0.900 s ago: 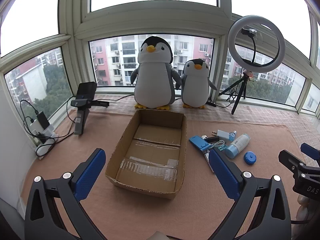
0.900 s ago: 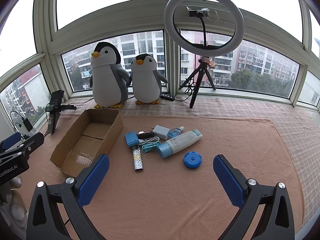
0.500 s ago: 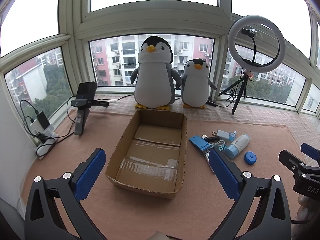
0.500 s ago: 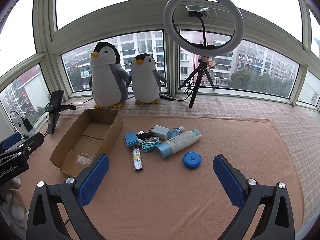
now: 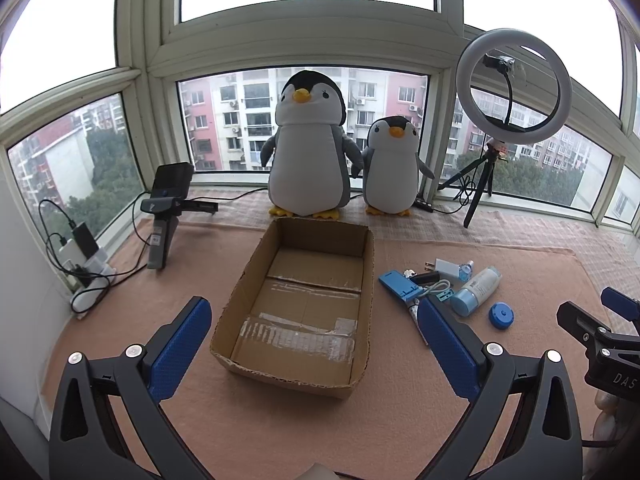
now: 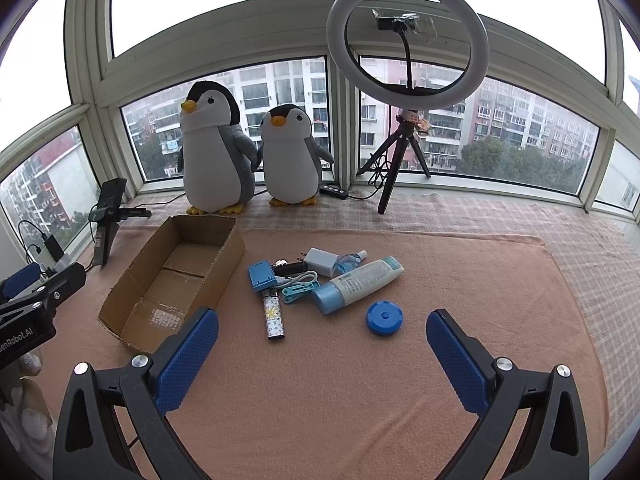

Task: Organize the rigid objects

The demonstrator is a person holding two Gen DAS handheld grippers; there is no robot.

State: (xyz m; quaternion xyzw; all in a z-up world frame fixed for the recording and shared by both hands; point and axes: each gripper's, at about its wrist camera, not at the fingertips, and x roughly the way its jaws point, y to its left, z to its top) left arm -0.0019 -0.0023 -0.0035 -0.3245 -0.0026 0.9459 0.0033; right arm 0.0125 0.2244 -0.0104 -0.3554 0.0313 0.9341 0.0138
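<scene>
Cardboard box point(image 5: 296, 304) sits ahead of your left tongs point(image 5: 310, 344) on the peach cloth point(image 6: 460, 280) by bay windows; two plush penguins point(image 6: 216, 152); both tongs point(image 6: 322, 342) gape.

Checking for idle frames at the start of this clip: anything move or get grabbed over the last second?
Nothing visibly changed. Left gripper and right gripper hang with jaws wide open, holding nothing. The brown cardboard box is empty; the round blue disc, white tube with blue cap and patterned lighter lie where they were on the pink cloth.
</scene>
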